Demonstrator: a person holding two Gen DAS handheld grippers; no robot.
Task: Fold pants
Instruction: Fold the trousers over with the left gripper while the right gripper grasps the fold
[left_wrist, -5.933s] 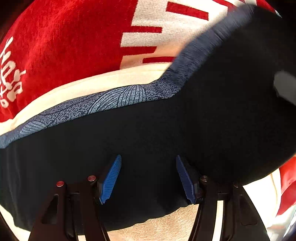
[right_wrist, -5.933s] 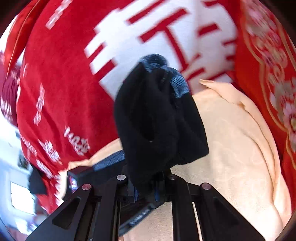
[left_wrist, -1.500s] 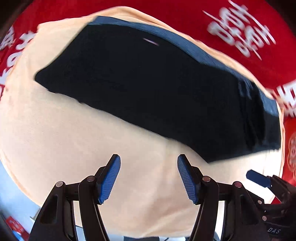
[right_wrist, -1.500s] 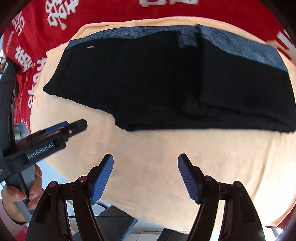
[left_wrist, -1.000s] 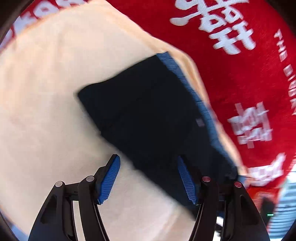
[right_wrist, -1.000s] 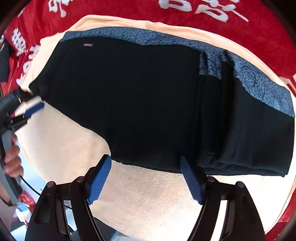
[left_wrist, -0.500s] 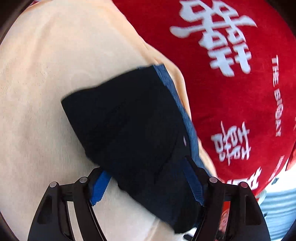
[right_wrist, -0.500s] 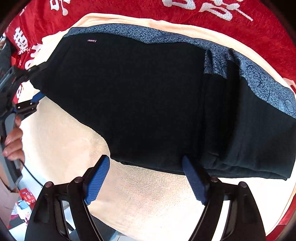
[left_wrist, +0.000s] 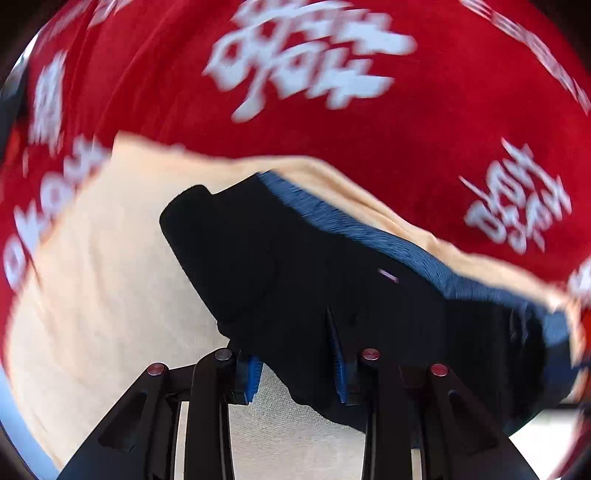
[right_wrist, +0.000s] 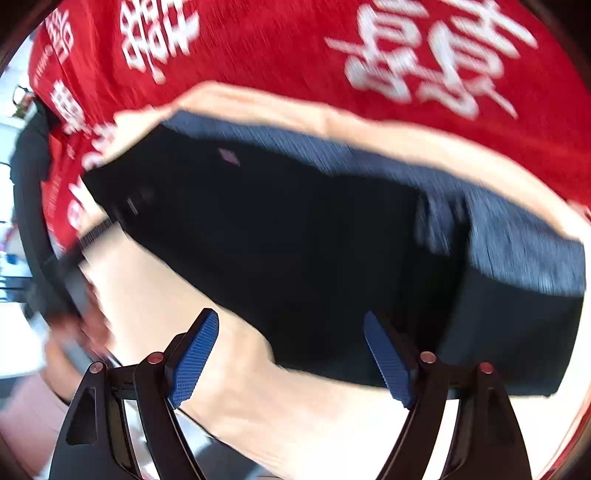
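Black pants (left_wrist: 314, 266) with a blue patterned waistband (left_wrist: 406, 251) lie folded on a cream towel (left_wrist: 92, 295). My left gripper (left_wrist: 295, 362) is at their short end, jaws closing, with bunched black cloth pinched between the blue pads. In the right wrist view the pants (right_wrist: 295, 240) stretch across the towel (right_wrist: 240, 387), and the left gripper (right_wrist: 74, 266) shows as a dark blur at their left end with a hand (right_wrist: 92, 325) behind it. My right gripper (right_wrist: 291, 358) hovers open over the pants' near edge, nothing between its fingers.
A red blanket with white characters (left_wrist: 369, 147) lies under the towel and fills the far side in both views (right_wrist: 277, 48). The towel's near edge drops off to a pale floor at the lower left of the right wrist view.
The left gripper's jaws have narrowed from wide apart onto the pants' end, and its view has rolled. The right gripper stayed open and drew back a little from the pants.
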